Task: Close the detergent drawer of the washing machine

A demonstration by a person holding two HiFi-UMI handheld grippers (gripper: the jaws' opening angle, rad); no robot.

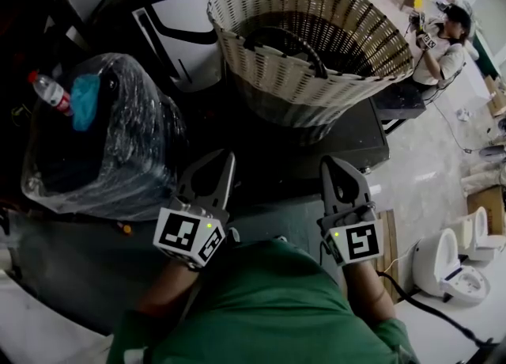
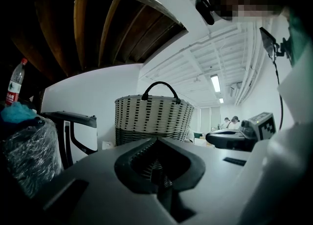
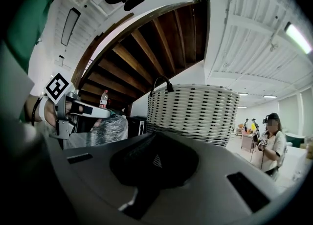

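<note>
Woven basket (image 1: 308, 46): large, two-handled, standing on a dark flat top (image 1: 356, 141) straight ahead of both grippers.
Plastic-wrapped bundle (image 1: 103, 141): left of the basket, with a blue cloth (image 1: 84, 100) and a water bottle (image 1: 49, 92) on top.
Left gripper (image 1: 225, 161): jaws together, nothing held, pointing toward the basket.
Right gripper (image 1: 332, 164): likewise closed and empty, near the dark top's front edge.
Detergent drawer: cannot be made out in any view.

Basket (image 1: 316, 54) right of wrapped bundle (image 1: 118, 149); bottle (image 1: 50, 92) on bundle; person (image 1: 443, 46) far right.
</note>
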